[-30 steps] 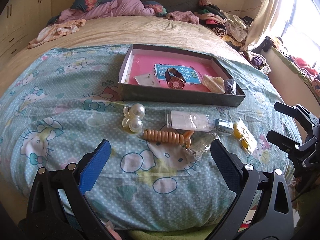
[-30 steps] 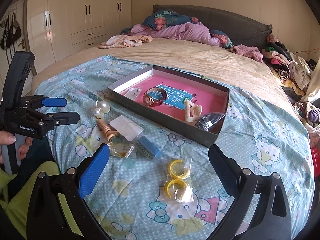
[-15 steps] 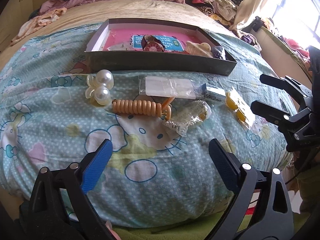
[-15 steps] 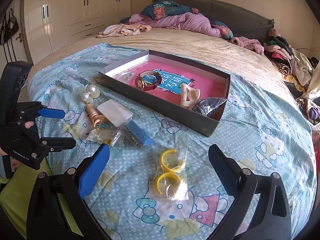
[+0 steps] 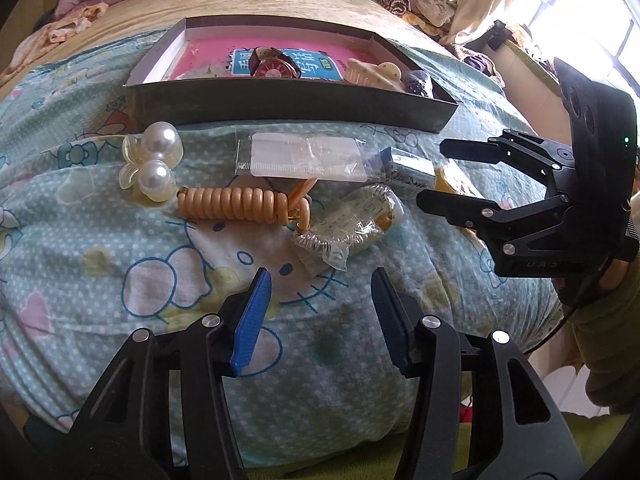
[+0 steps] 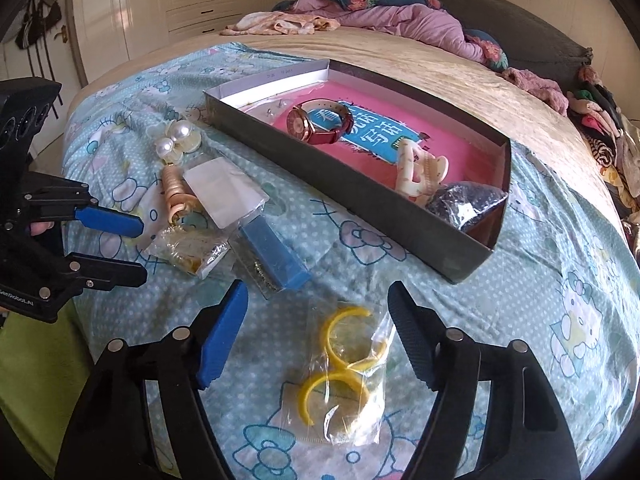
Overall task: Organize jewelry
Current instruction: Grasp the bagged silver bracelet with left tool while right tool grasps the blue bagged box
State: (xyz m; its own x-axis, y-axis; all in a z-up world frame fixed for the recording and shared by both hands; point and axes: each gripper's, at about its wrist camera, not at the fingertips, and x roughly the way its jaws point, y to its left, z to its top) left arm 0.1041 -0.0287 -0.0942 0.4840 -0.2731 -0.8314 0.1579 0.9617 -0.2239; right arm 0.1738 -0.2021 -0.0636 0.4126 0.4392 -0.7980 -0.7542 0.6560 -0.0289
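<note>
Your right gripper [image 6: 318, 320] is closing, jaws either side of the clear bag of yellow plastic hoops [image 6: 344, 364] on the bedspread, pads not yet touching. Your left gripper [image 5: 320, 312] narrows on nothing. Next: pinch the bag, carry it into the grey cardboard tray [image 6: 360, 204].
</note>
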